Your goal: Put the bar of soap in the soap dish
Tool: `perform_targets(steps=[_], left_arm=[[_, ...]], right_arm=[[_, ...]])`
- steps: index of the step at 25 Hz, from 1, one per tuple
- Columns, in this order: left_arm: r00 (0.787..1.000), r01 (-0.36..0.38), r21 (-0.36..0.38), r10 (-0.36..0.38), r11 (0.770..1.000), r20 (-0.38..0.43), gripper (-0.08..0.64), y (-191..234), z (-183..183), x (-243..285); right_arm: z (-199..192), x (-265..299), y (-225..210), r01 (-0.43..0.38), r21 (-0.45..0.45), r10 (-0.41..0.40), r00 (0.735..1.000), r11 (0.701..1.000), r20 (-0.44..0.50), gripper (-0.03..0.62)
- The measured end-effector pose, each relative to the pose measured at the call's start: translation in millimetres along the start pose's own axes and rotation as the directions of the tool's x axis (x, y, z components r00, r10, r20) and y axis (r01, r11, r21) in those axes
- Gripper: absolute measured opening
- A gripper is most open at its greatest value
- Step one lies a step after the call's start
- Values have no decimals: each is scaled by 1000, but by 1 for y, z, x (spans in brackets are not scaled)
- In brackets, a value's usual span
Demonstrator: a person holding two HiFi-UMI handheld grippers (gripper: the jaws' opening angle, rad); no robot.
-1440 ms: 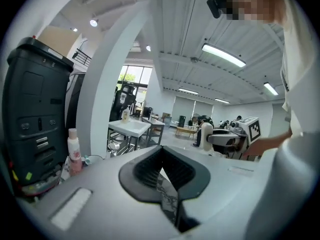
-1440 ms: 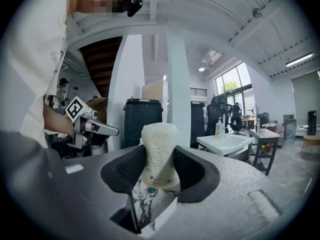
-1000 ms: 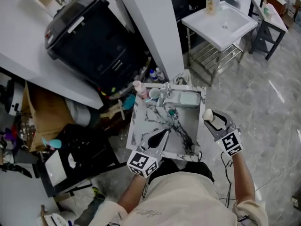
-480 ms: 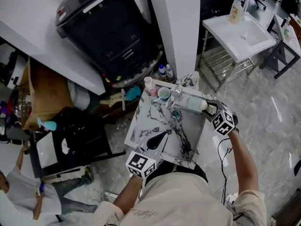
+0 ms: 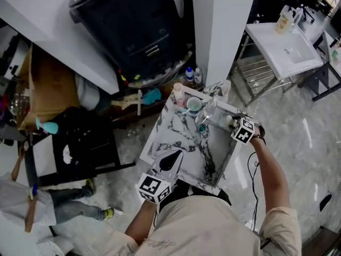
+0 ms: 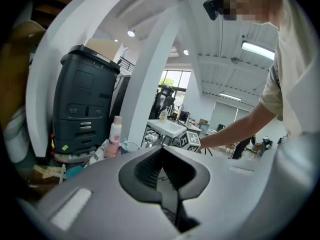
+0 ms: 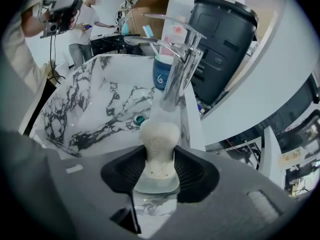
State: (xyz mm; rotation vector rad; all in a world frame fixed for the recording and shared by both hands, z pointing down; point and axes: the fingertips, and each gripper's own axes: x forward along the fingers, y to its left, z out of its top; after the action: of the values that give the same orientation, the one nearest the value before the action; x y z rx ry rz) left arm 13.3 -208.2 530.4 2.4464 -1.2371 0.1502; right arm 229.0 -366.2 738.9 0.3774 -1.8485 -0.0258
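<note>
The cream bar of soap (image 7: 159, 146) stands upright between the jaws of my right gripper (image 7: 159, 156), which is shut on it. A pale glassy soap dish (image 7: 158, 183) shows just below the soap, on the marble sink's back rim beside the chrome faucet (image 7: 176, 76). In the head view the right gripper (image 5: 233, 123) hovers at the sink's far right corner, next to the soap dish (image 5: 219, 121). My left gripper (image 5: 170, 161) rests over the sink's near edge, shut with nothing in it (image 6: 163, 151).
The marble sink (image 5: 184, 137) has a teal drain plug (image 7: 140, 119). A blue cup (image 7: 162, 73) and a pink bottle (image 5: 178, 93) stand behind the faucet. A big black machine (image 5: 136, 23) and a white pillar (image 5: 221, 31) rise behind. A white washstand (image 5: 287, 47) stands far right.
My right gripper carried the soap from off the sink's right edge inward and back to the corner by the faucet. The left gripper stayed put; the head view shifted.
</note>
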Motion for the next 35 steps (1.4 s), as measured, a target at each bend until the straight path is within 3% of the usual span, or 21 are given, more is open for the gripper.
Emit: perform_targets(steps=[10, 17, 22, 26, 29, 32, 35], left_arm=[[1000, -26, -23, 26, 999, 7, 18, 20, -6, -13], [1000, -7, -19, 7, 1000, 14, 18, 30, -6, -14], [999, 27, 2, -27, 1000, 28, 18, 26, -1, -10], [997, 68, 32, -69, 997, 29, 18, 18, 5, -6], [996, 86, 80, -87, 993, 13, 18, 12, 6, -3], [994, 107, 136, -109, 985, 7, 18, 2, 13, 1], [987, 156, 120, -160, 980, 27, 18, -10, 27, 4]], right_arm=[[5, 25, -11, -53, 57, 59, 993, 997, -99, 182], [19, -7, -17, 55, 151, -60, 998, 987, 24, 179], [25, -53, -2, 86, 296, -142, 975, 951, 173, 179], [22, -96, 14, 128, 363, -232, 938, 923, 258, 178], [28, -130, 29, 150, 424, -305, 895, 893, 327, 142], [38, -172, 44, 179, 492, -404, 823, 852, 400, 104], [40, -217, 54, 237, 562, -527, 730, 793, 435, 61]])
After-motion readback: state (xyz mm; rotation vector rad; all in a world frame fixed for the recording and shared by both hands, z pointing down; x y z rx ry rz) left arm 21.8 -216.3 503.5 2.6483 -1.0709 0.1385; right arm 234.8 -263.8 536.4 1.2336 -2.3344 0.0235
